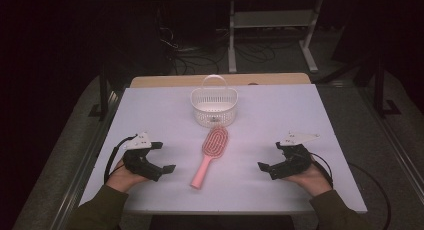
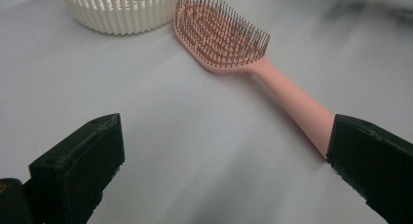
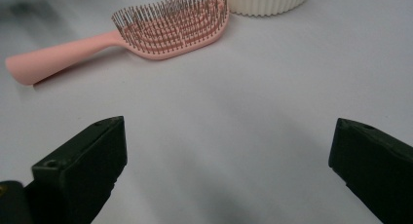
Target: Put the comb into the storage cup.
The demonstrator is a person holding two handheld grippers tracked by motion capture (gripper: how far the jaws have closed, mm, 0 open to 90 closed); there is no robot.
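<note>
The pink hairbrush (image 1: 211, 155) lies bristles-up just in front of the white slatted basket (image 1: 214, 108), its head almost touching the basket wall, probably staged for dropping in. The left gripper (image 1: 162, 157) and right gripper (image 1: 270, 156) rest either side of the brush, jaws spread wide and empty. The left gripper view brings out the bristles and the handle end (image 2: 311, 118) near its jaw, while the high view shows the basket's carrying handle (image 1: 214, 80).

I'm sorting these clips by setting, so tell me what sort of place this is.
Probably a lab or workshop recording station: a white-topped table under bright light in a dark room, loose cables on the floor behind it, and a metal frame stand farther back.
</note>
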